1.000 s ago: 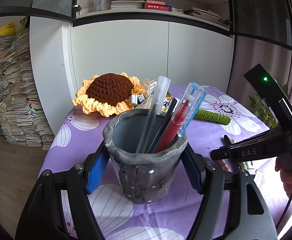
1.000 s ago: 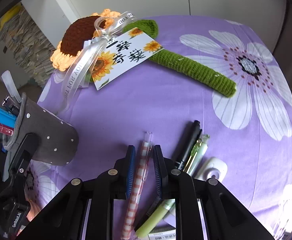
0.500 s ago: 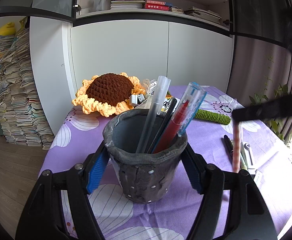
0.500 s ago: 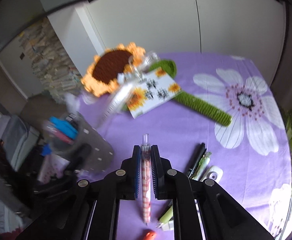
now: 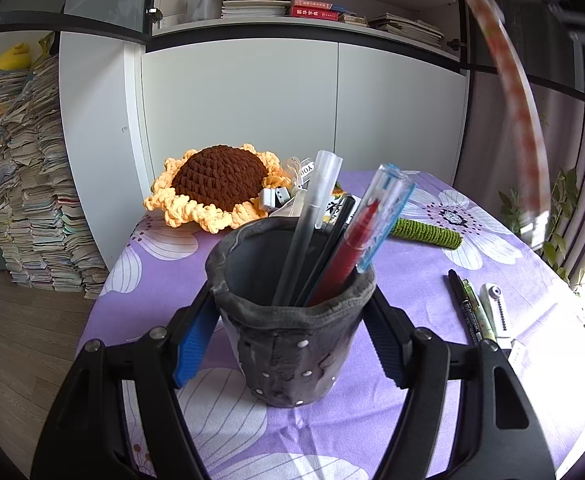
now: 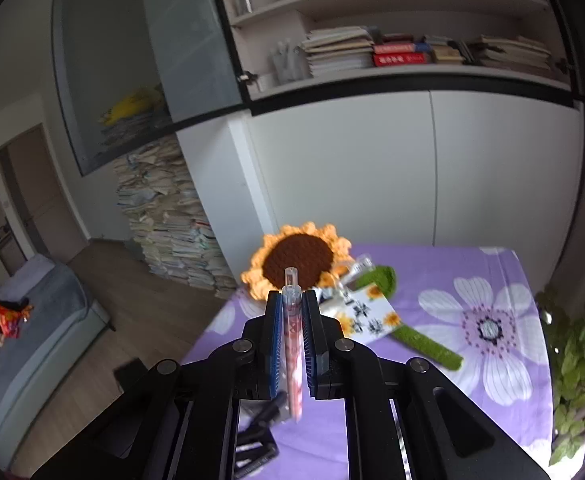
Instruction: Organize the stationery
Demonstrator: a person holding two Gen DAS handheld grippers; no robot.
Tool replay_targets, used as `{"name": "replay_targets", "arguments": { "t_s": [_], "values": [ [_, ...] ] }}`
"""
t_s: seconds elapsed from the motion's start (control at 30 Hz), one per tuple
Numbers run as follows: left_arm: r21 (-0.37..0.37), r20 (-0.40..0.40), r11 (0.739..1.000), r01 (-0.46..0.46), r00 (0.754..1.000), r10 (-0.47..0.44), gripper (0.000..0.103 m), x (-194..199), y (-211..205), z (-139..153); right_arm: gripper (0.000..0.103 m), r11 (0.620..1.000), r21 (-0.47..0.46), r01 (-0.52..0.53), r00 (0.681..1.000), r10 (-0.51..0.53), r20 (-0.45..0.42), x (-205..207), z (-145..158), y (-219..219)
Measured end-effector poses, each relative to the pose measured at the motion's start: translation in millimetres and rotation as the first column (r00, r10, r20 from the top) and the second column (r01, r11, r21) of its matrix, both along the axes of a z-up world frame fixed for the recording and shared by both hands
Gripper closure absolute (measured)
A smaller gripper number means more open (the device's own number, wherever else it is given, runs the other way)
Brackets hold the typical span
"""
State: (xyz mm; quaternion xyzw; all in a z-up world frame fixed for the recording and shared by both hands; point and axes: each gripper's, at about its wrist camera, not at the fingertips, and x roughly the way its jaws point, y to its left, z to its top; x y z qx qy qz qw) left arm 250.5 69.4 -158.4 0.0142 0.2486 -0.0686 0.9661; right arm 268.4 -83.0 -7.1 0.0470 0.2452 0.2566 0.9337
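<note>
Right wrist view is showing the checked pen [image 6: 292, 344] lying lengthwise between the pads of the right gripper [image 6: 292, 320], whose jaws are pressing together on its barrel. The clear tip is projecting past the fingertips and the tail is hanging out below the pads. In the left wrist view the same pen [image 5: 516, 104] is appearing as a blurred streak high at the right, well above the surface [image 5: 412, 280].

Handling judgement: the pen is looking light, slim and stiff, with a smooth plastic barrel that is likely to slip or pivot under a loose pinch. The grip is sitting along the barrel's mid-length, which is the sound place to hold; a grip near either end would be letting it swing. The clear tip is looking the most fragile part.

The left gripper [image 5: 292, 340] is clamping the grey cup [image 5: 292, 320], both blue pads against its wall. The wall is appearing soft and is creasing at the rim, so the cup is needing this steadying. Several pens [image 5: 348, 240] are already standing inside, leaning toward the right; the free space is lying at the left of the mouth.

Further out, a black pen [image 5: 461, 304], a green pen [image 5: 480, 316] and a correction tape [image 5: 496, 312] are lying on the surface, with a crochet sunflower [image 5: 218, 184] behind the cup.
</note>
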Motion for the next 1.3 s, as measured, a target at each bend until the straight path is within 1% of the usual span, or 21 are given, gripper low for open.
{"name": "replay_targets", "arguments": {
  "t_s": [0.13,0.27,0.33,0.4,0.47,0.53,0.57,0.63,0.67,0.73,0.77,0.83,0.87,0.93,1.0,1.03,1.07,1.1,1.17,1.27,1.3],
  "values": [
    [-0.001,-0.003,1.000,0.001,1.000,-0.001,0.033,-0.1,-0.3,-0.5,0.092,0.999,0.011,-0.044,0.998,0.043,0.038,0.0,14.3,13.0],
    [-0.002,-0.003,1.000,0.001,1.000,-0.001,0.033,0.3,-0.1,-0.4,0.092,0.996,0.028,-0.086,0.995,0.084,0.050,7.0,17.8,25.1],
    [-0.002,-0.005,1.000,0.001,1.000,-0.001,0.033,0.3,0.0,-0.5,0.092,0.995,0.030,-0.097,0.994,0.095,0.044,13.1,14.8,29.4],
    [-0.003,-0.006,1.000,0.001,1.000,-0.001,0.033,-0.3,-0.2,-0.5,0.097,0.993,0.041,-0.107,0.994,0.106,0.026,21.1,10.2,33.2],
    [-0.004,-0.006,1.000,0.001,1.000,-0.001,0.033,0.0,0.0,-0.6,0.098,0.993,0.044,-0.110,0.994,0.110,0.012,26.9,5.7,35.2],
    [-0.003,-0.006,1.000,0.001,1.000,-0.001,0.033,0.0,-0.2,-0.5,0.098,0.994,0.023,-0.104,0.995,0.104,-0.004,30.8,-1.4,34.3],
    [-0.003,-0.006,1.000,0.001,1.000,-0.001,0.033,-0.1,0.1,-0.5,0.097,0.994,-0.007,-0.106,0.994,0.106,-0.030,35.0,-8.6,33.9],
    [-0.003,-0.006,1.000,0.001,1.000,-0.001,0.033,-0.1,-0.1,-0.5,0.097,0.994,-0.033,-0.104,0.991,0.101,-0.085,44.9,-23.3,30.2],
    [-0.003,-0.006,1.000,0.001,1.000,-0.001,0.033,0.0,0.0,-0.4,0.097,0.990,-0.079,-0.117,0.985,0.105,-0.140,53.7,-36.0,30.3],
    [-0.003,-0.006,1.000,0.000,1.000,0.000,0.033,0.6,0.4,-0.3,0.097,0.980,-0.134,-0.149,0.959,0.111,-0.260,71.2,-64.8,29.0],
    [-0.003,-0.006,1.000,-0.001,1.000,0.001,0.034,0.5,0.3,-0.3,0.097,0.976,-0.160,-0.147,0.943,0.089,-0.320,80.2,-82.5,26.4],
    [-0.004,-0.006,1.000,-0.002,1.000,0.002,0.034,0.7,0.6,-0.3,0.097,0.967,-0.200,-0.159,0.912,0.067,-0.404,91.2,-114.7,23.1],
    [-0.006,-0.007,1.000,-0.002,1.000,0.002,0.034,0.8,1.0,-0.4,0.097,0.963,-0.206,-0.172,0.900,0.069,-0.430,93.3,-124.4,22.0],
    [-0.007,-0.008,1.000,-0.004,1.000,0.004,0.034,1.1,1.5,-0.5,0.097,0.956,-0.211,-0.204,0.880,0.085,-0.467,93.1,-141.2,20.5],
    [-0.006,-0.008,1.000,-0.005,1.000,0.004,0.034,1.0,1.3,-0.3,0.095,0.941,-0.215,-0.260,0.861,0.125,-0.494,88.8,-153.2,23.2],
    [-0.007,-0.008,1.000,-0.005,1.000,0.005,0.034,0.9,1.3,-0.3,0.088,0.934,-0.217,-0.282,0.853,0.141,-0.502,87.2,-156.5,25.0],
    [-0.009,-0.008,1.000,-0.006,1.000,0.006,0.033,0.8,1.8,-0.2,0.074,0.925,-0.220,-0.311,0.844,0.162,-0.512,84.5,-161.1,27.6],
    [-0.011,-0.009,1.000,-0.008,1.000,0.008,0.033,0.8,2.3,-0.2,0.073,0.919,-0.226,-0.323,0.841,0.169,-0.515,84.6,-163.8,27.7],
    [-0.011,-0.009,1.000,-0.011,1.000,0.011,0.033,0.5,2.8,0.5,0.070,0.911,-0.265,-0.317,0.852,0.150,-0.501,82.0,-169.8,29.0],
    [-0.012,-0.009,1.000,-0.011,1.000,0.011,0.033,0.4,3.0,0.7,0.070,0.916,-0.237,-0.325,0.837,0.162,-0.522,82.4,-176.9,26.1],
    [-0.011,-0.009,1.000,-0.011,1.000,0.011,0.033,0.3,2.7,0.9,0.070,0.914,-0.243,-0.324,0.841,0.161,-0.516,81.3,-177.7,26.7]
  ]
}}
